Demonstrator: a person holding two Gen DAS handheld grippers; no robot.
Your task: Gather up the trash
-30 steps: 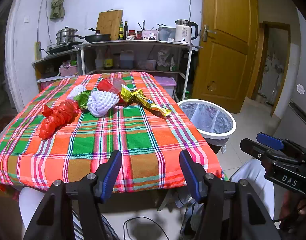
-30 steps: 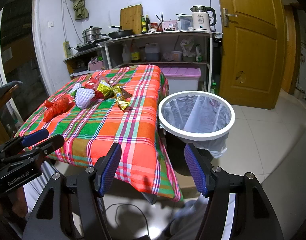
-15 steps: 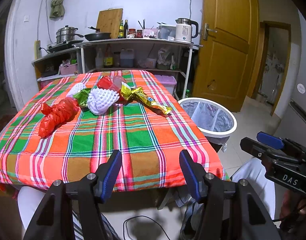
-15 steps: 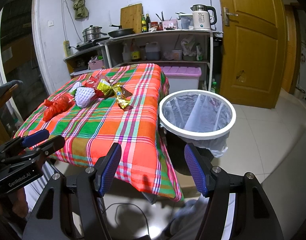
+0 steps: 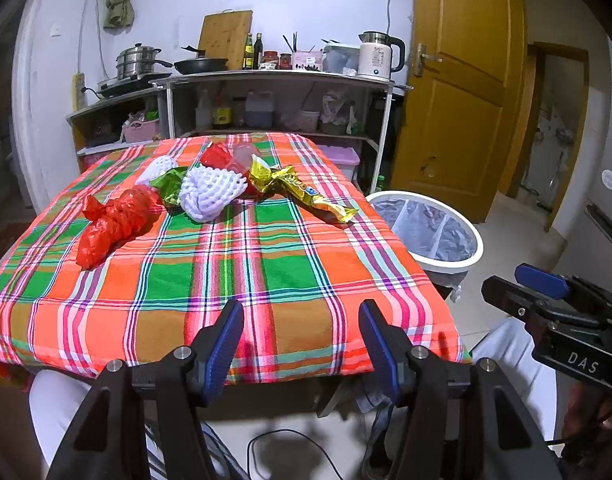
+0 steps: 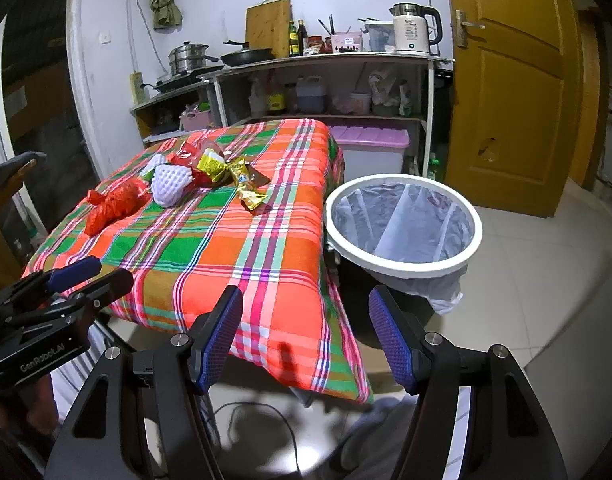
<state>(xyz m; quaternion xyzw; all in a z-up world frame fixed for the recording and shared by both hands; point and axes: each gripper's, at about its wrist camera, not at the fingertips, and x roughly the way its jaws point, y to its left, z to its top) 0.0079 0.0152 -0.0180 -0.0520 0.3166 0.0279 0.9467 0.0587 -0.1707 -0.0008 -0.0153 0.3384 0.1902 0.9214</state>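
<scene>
So this is a small kitchen-ish room with white walls, a pale tiled floor (image 6: 545,264) and a big yellow-brown wooden door (image 5: 457,92) on the right. Along the back wall there's a metal shelf unit (image 5: 282,80) loaded with stuff: a steel pot (image 5: 138,60), a black pan (image 5: 200,65), a wooden cutting board (image 5: 226,36) leaning on the wall, some bottles, and a white kettle (image 5: 379,56). Can't read the kettle's display properly.

In the middle sits the desk (image 5: 226,272), covered in a loud orange, green and pink plaid cloth. Just beside its right edge is a round trash bin (image 6: 403,224) with a white rim and a clear liner bag.

The trash is all bunched at the far end of the desk: a crumpled red plastic bag (image 5: 114,220) on the left, a white foam fruit net (image 5: 210,196) just next to it, a green wrapper (image 5: 168,186) tucked between those two, and a gold snack wrapper (image 5: 306,192) stretching toward the bin side. There's print on the gold one but it's too small to make out.

Left hand-held gripper (image 5: 300,344) hangs over the near edge of the desk, jaws spread wide, nothing in them. Right hand-held gripper (image 6: 306,338) is the same, wide and empty, off the near corner by the bin. Readable writing: "DAS" on the right tool's body, "GenRobot.AI" on the left one.
</scene>
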